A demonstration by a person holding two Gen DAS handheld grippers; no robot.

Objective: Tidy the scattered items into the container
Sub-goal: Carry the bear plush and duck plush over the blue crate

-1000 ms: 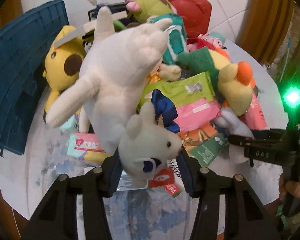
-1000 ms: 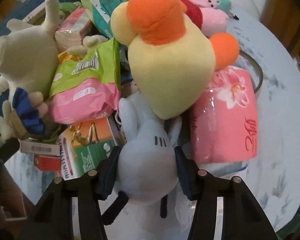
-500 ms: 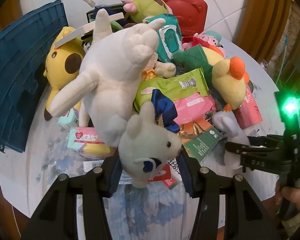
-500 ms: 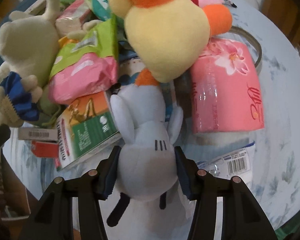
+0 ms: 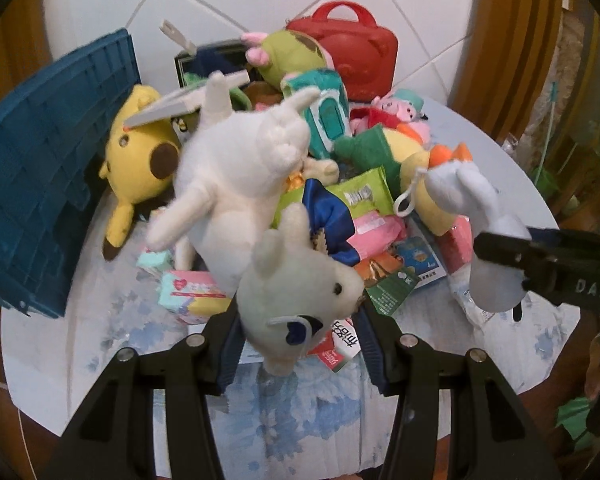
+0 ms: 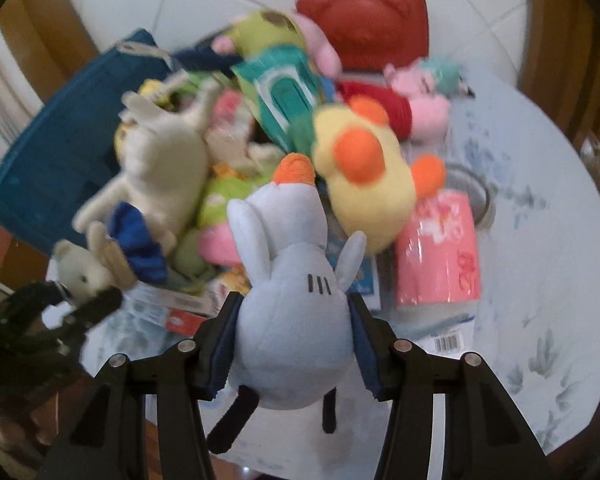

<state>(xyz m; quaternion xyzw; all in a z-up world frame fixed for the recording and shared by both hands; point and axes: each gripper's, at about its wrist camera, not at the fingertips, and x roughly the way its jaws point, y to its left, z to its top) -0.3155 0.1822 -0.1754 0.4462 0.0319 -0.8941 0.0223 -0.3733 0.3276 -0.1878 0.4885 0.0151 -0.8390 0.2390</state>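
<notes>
Left tongs [image 5: 300,344] clamp the head of a white plush dog [image 5: 236,184], its body hanging up across frame centre over the pile. Right tongs [image 6: 292,340] clamp a pale blue plush bird [image 6: 292,304], lifted clear of the yellow duck plush [image 6: 364,192] behind it. Blue crate [image 5: 40,184] sits upper left, at the tabletop [image 5: 112,340] edge. Bare tabletop shows lower left in the left view and along the right side in the right view.

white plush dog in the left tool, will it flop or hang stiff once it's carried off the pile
Probably floppy: the white plush dog is gripped by its head in the left tool, legs splaying loosely. Likely light for its size. It may swing and snag the pink packet beside it.
</notes>
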